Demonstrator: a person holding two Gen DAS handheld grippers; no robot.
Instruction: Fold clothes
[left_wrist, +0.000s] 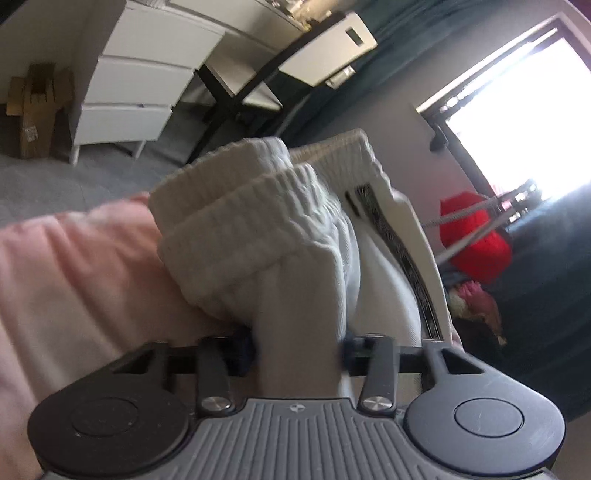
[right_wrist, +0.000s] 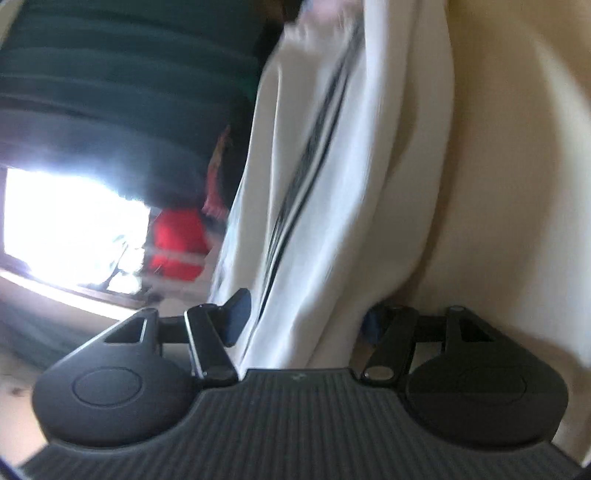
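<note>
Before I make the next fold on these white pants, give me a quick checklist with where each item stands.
1. Left gripper clamped on the white pants: ok.
2. Right gripper clamped on the pants: ok.
3. Ribbed cuffs bunched together at the left gripper: ok.
4. Dark side stripe lying straight: cannot tell, blurred.
5. Landing spot for the fold visible: not ok, fabric fills both views.
6. Pink cloth clear of the pants: not ok, right beside them.

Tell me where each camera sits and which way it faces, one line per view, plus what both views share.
Left wrist: on the left tongs, facing along them at the ribbed cuffs of the white garment they clamp; white drawers behind.
Right wrist: on the right tongs, facing along the same cloth's dark stripe.
Shared: white garment, bright window, red object.
</note>
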